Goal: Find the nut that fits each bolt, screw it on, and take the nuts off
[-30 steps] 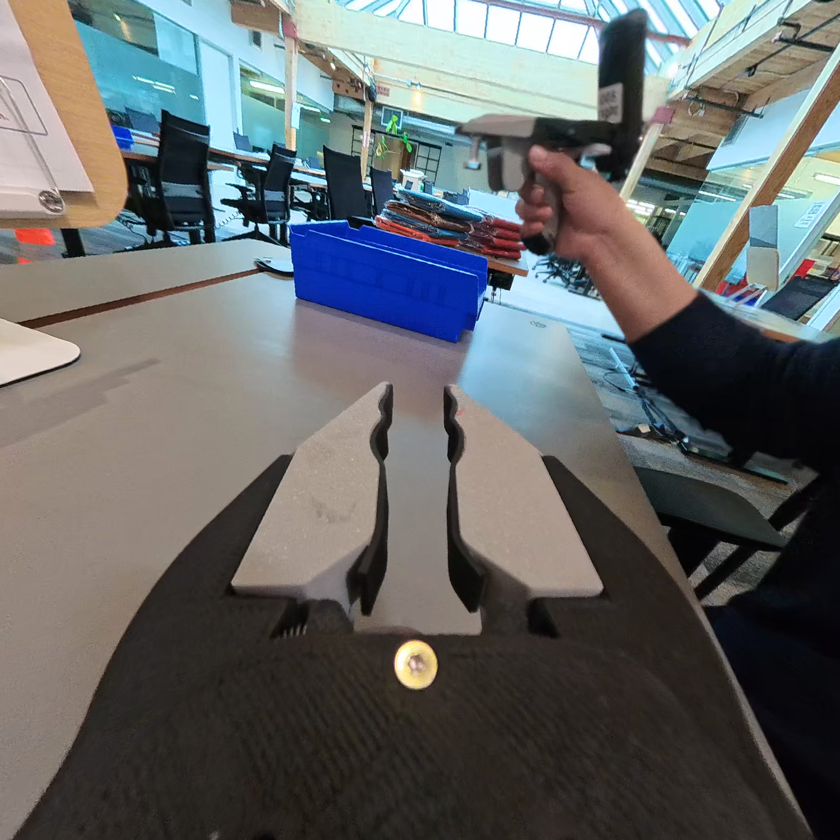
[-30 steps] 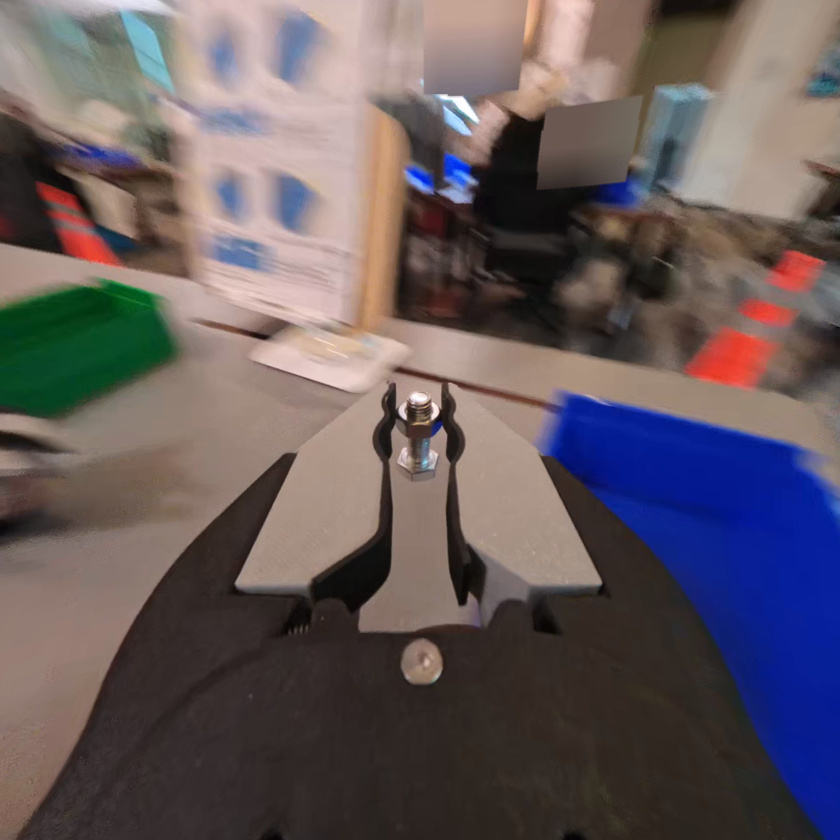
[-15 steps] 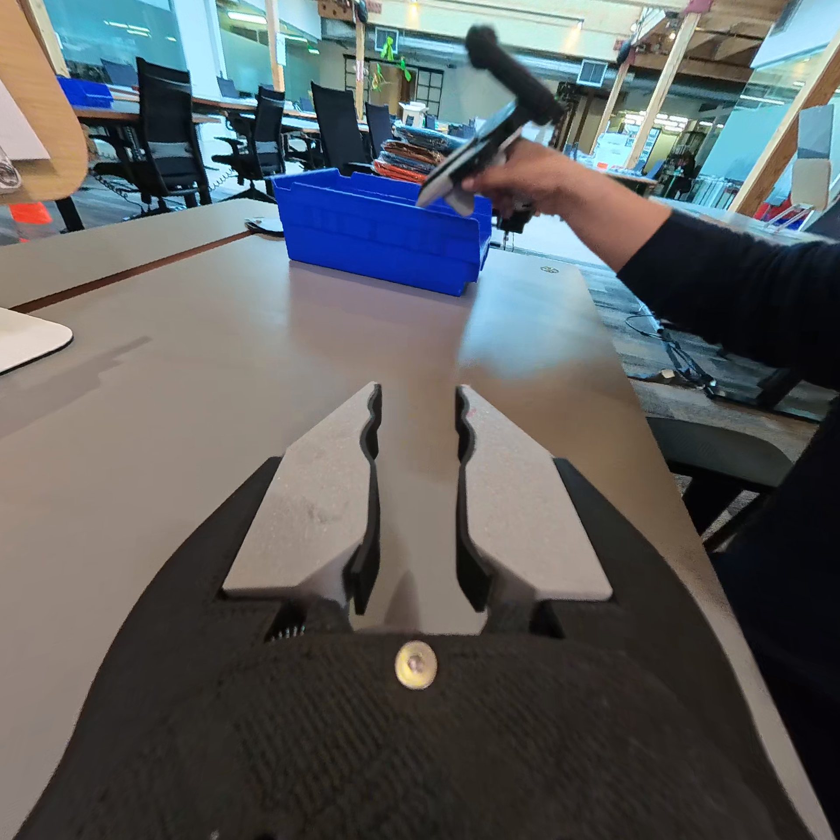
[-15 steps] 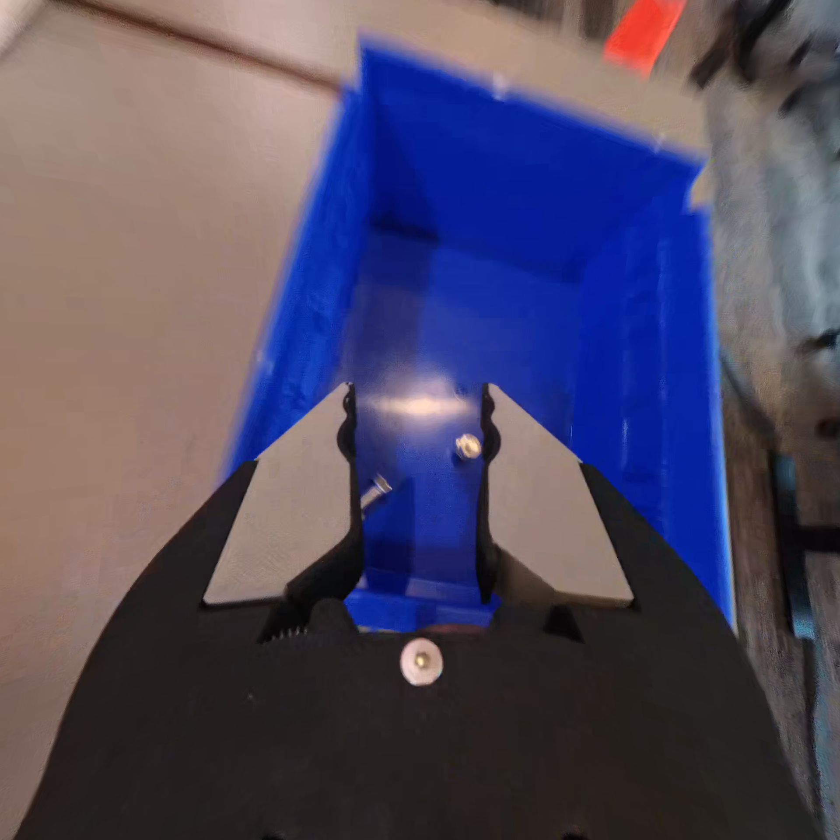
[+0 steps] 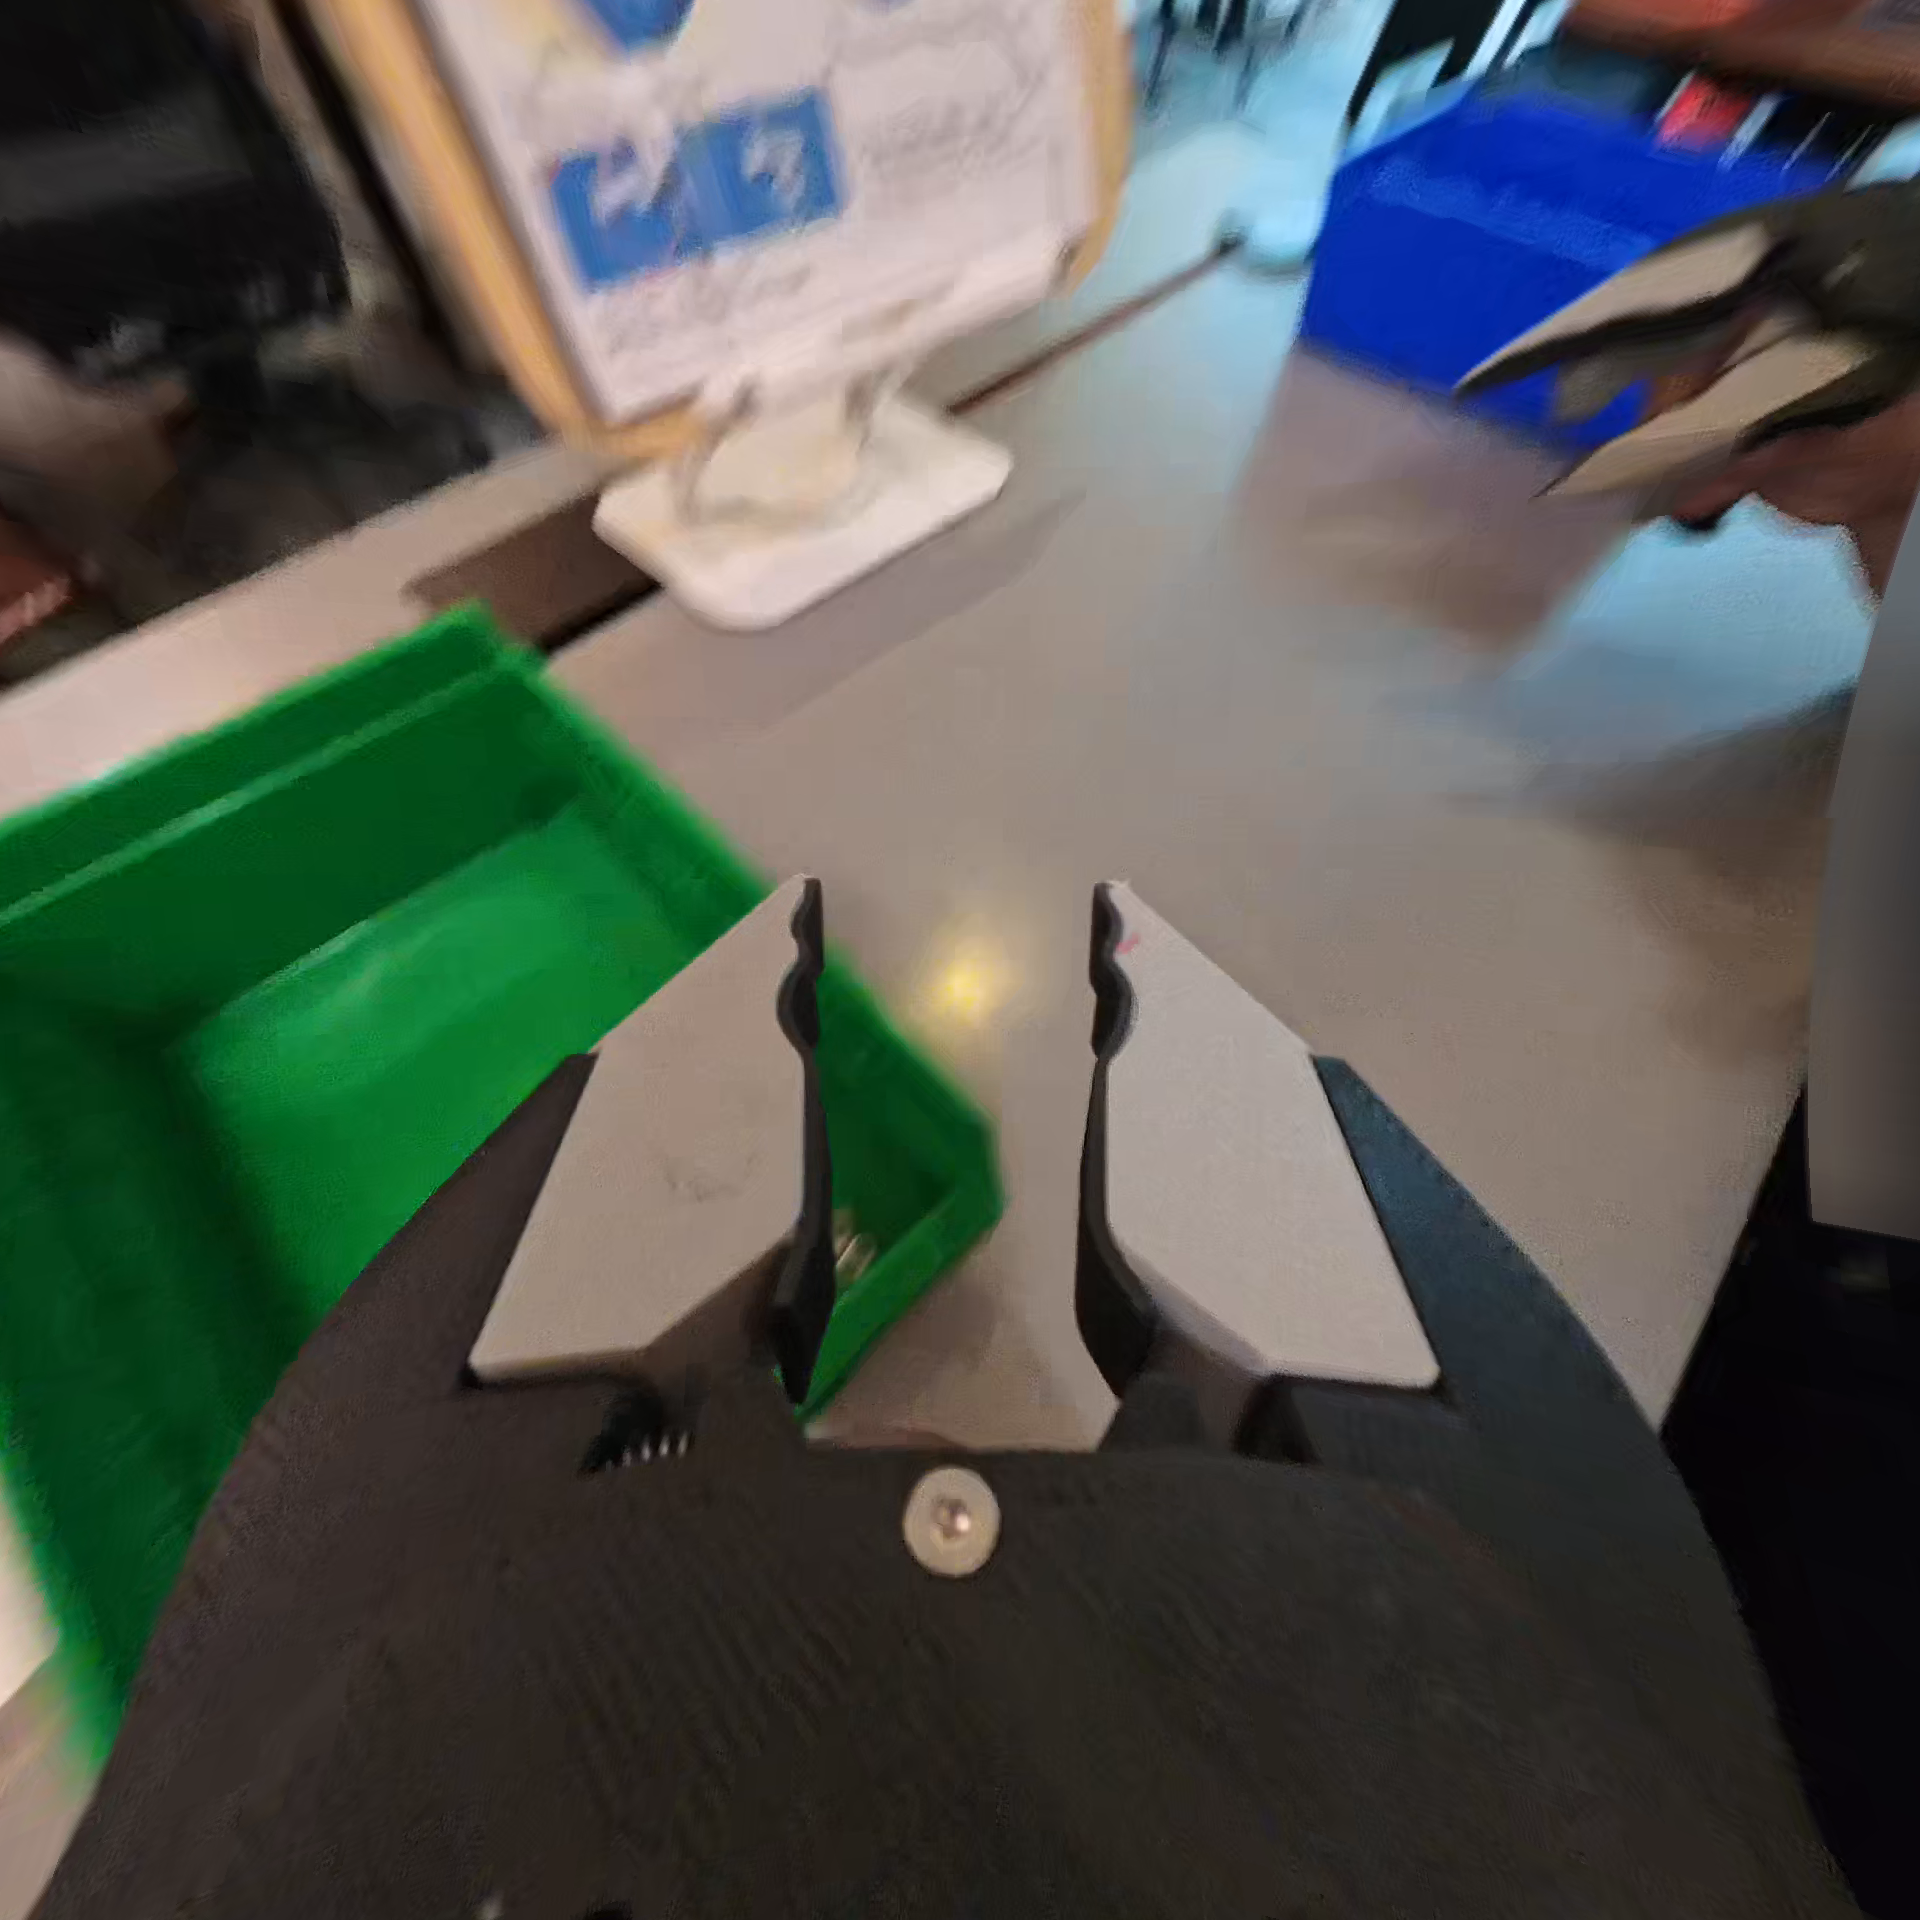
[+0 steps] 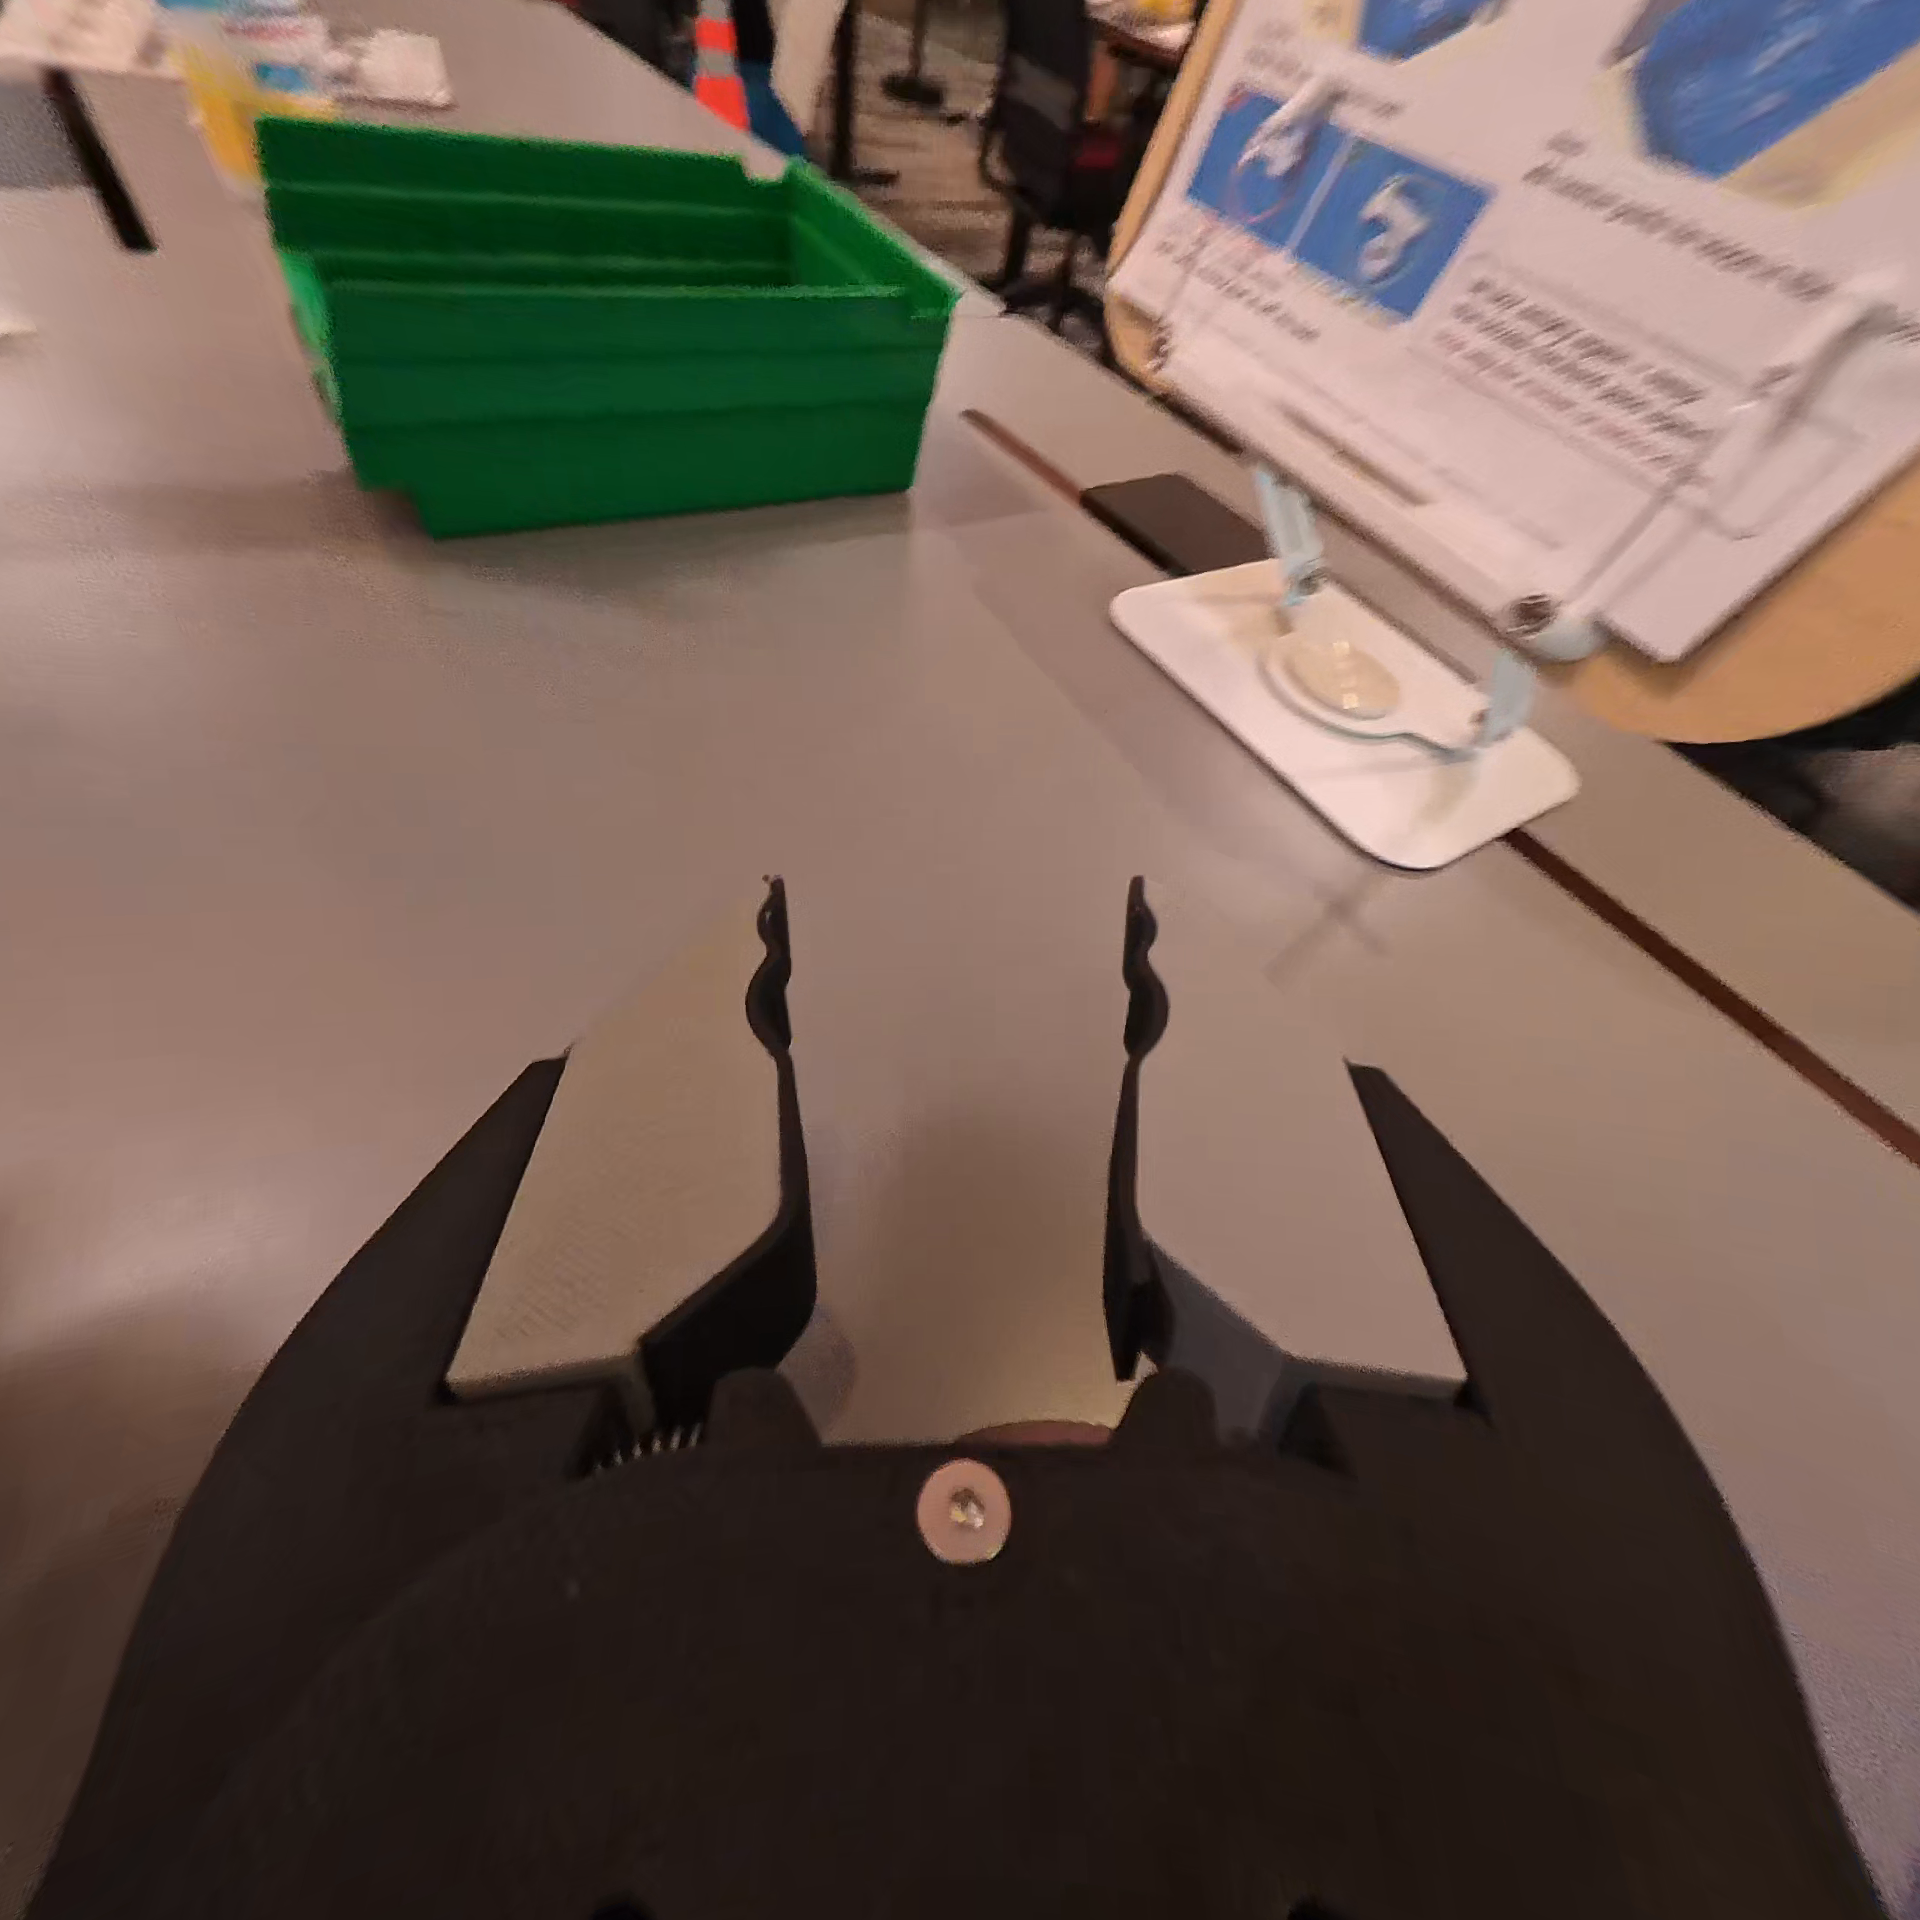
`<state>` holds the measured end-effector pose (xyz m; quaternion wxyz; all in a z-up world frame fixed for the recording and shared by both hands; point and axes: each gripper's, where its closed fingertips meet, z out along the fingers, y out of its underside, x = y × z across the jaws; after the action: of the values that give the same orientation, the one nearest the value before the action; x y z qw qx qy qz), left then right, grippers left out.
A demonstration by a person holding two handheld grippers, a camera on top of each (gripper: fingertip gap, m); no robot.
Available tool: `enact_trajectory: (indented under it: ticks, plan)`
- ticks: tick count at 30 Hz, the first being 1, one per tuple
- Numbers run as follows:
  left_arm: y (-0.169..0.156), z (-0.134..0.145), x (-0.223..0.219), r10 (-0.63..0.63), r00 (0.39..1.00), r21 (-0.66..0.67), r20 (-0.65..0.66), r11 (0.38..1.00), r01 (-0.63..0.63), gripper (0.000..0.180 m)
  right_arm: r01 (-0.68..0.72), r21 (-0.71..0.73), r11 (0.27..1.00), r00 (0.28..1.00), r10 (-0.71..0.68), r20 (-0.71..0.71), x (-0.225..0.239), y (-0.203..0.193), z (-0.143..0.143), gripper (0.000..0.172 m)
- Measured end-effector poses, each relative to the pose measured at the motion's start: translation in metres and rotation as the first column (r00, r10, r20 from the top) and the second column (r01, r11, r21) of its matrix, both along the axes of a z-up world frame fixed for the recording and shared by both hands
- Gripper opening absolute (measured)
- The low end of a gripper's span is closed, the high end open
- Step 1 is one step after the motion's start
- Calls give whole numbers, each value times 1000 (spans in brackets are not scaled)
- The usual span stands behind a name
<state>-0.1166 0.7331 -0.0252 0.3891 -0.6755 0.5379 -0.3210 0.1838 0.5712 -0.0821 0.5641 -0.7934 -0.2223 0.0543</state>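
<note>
Right wrist view: blurred instruction sheet point(image 6: 1538, 281) (blue pictures) on stand point(image 6: 1340, 717).

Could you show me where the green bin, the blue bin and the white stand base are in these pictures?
green bin point(image 6: 623, 416): right wrist view, on its near outer wall.
blue bin point(image 5: 1455, 270): left wrist view, on its blurred front wall.
white stand base point(image 6: 1226, 665): right wrist view, on the flat plate's bare left part.

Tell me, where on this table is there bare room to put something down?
The widest free stretch of grey table runs between the green bin and the white stand base, ahead of the open right gripper. It is more crowded near the blue bin.
</note>
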Motion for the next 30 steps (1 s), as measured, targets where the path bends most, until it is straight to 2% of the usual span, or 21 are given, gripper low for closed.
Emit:
enact_trajectory:
  ticks: [3, 5, 7, 9, 11, 13, 15, 17, 19, 25, 28, 30]
  plan:
    - [51, -38, -49, 43, 965, -56, -259, 997, -60, 49, -42, 10, 999, 998, 42, 50, -6, -2, -15, 55]
    - [67, -67, -64, 4, 926, -134, -377, 989, -59, 42, -43, -16, 999, 996, 44, 79, -5, -1, -29, 54]
    - [67, -93, -69, -96, 871, -262, -481, 964, -39, 39, -50, -49, 998, 996, 53, 70, -6, -1, -37, 55]
    - [66, -118, -79, -190, 768, -321, -611, 947, -22, 34, -57, -58, 997, 997, 59, 45, -7, 0, -39, 56]
    - [69, -137, -94, -248, 627, -335, -738, 942, -21, 35, -67, -66, 996, 998, 68, 10, -7, 0, -39, 54]
    - [71, -149, -104, -282, 517, -364, -808, 930, -60, 41, -70, -78, 995, 998, 69, -16, -5, 0, -40, 54]
    - [70, -159, -108, -309, 443, -392, -842, 914, -108, 40, -67, -80, 994, 998, 66, -22, -3, -1, -38, 53]
    - [65, -169, -108, -341, 401, -431, -850, 888, -159, 32, -59, -65, 996, 998, 59, -4, -1, -2, -35, 51]
    - [62, -172, -107, -352, 388, -451, -852, 869, -202, 16, -55, -47, 997, 998, 55, 8, 1, -3, -30, 49]
    - [66, -168, -108, -271, 408, -369, -872, 911, -185, 15, -83, 2, 997, 997, 83, -6, -4, -11, -15, 43]
    - [77, -146, -97, -179, 509, -305, -842, 937, -173, 15, -94, -3, 996, 995, 94, -11, -8, -11, -17, 43]
    - [89, -123, -86, -88, 609, -235, -788, 958, -166, 15, -106, -11, 994, 994, 106, -25, -12, -10, -20, 43]
